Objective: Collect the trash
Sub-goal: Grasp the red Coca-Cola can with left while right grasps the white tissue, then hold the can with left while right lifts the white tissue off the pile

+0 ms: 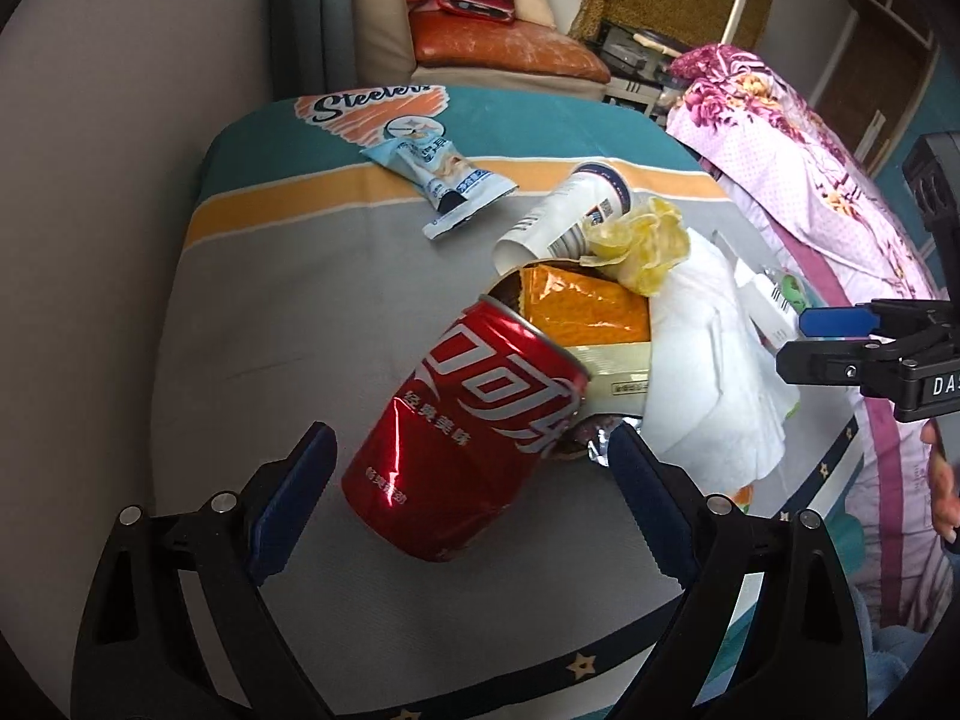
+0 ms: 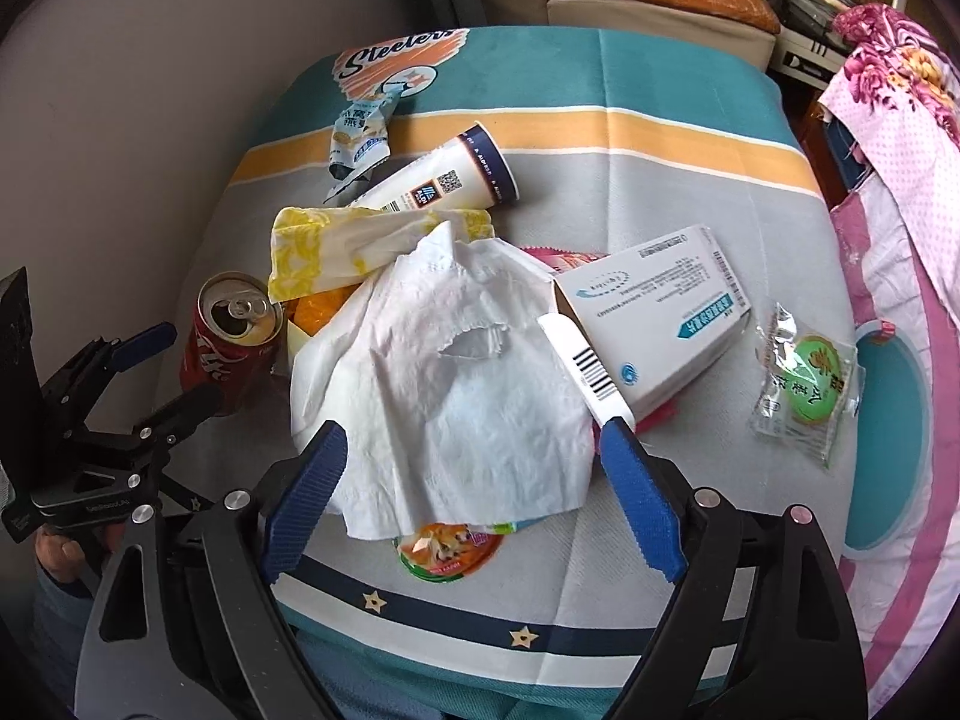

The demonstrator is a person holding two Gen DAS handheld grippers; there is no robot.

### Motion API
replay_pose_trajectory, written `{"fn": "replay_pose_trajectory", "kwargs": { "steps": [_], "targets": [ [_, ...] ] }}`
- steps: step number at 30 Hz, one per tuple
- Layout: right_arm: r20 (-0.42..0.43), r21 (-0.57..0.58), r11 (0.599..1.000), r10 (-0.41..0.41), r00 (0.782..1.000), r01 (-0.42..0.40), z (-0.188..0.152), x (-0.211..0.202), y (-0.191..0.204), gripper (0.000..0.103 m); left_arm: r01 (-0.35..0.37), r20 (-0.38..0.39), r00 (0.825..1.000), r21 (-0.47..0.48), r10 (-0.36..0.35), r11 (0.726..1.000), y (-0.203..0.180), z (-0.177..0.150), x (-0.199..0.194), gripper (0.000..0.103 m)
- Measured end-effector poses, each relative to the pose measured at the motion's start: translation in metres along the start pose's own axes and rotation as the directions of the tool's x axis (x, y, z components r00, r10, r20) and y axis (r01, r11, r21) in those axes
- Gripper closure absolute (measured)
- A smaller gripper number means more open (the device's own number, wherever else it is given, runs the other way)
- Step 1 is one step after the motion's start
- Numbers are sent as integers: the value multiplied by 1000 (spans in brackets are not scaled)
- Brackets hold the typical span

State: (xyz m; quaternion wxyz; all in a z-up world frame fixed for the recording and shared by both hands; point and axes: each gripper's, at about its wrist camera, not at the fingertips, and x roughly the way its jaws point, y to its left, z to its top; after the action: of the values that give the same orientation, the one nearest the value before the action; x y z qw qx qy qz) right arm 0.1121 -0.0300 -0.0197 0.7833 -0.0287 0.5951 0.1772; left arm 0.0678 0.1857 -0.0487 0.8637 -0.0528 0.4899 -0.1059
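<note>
Left gripper (image 1: 468,498) spread wide around glossy red can (image 1: 468,426), right gripper (image 2: 474,498) released over crumpled white tissue (image 2: 444,384)

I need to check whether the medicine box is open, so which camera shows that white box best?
The right wrist view. There the white box lies in full sight with its printed top and an open end flap with a barcode. In the left wrist view only a sliver of it peeks out behind the crumpled white tissue.

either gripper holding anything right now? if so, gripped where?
Nothing held. The left gripper is open, its pads straddling the red can without pressing it. The right gripper is open above the white tissue, not gripping it.
</note>
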Motion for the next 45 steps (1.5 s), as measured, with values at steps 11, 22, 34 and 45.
{"fn": "replay_pose_trajectory", "kwargs": {
  "steps": [11,22,34,45],
  "targets": [
    [-43,7,1000,17,999,-17,8,28,4,21,42,-47,998,35,-41,998,4,3,38,11],
    [18,-66,998,2,1000,-1,1,14,19,64,27,-35,999,14,-27,1000,2,-8,32,25],
    [59,-78,996,45,997,-40,-6,-7,21,97,16,-10,1000,-35,-17,999,-1,-13,12,26],
    [53,-119,993,19,998,-13,6,12,28,38,21,2,1000,-117,-21,993,18,-13,20,26]
  ]
}}
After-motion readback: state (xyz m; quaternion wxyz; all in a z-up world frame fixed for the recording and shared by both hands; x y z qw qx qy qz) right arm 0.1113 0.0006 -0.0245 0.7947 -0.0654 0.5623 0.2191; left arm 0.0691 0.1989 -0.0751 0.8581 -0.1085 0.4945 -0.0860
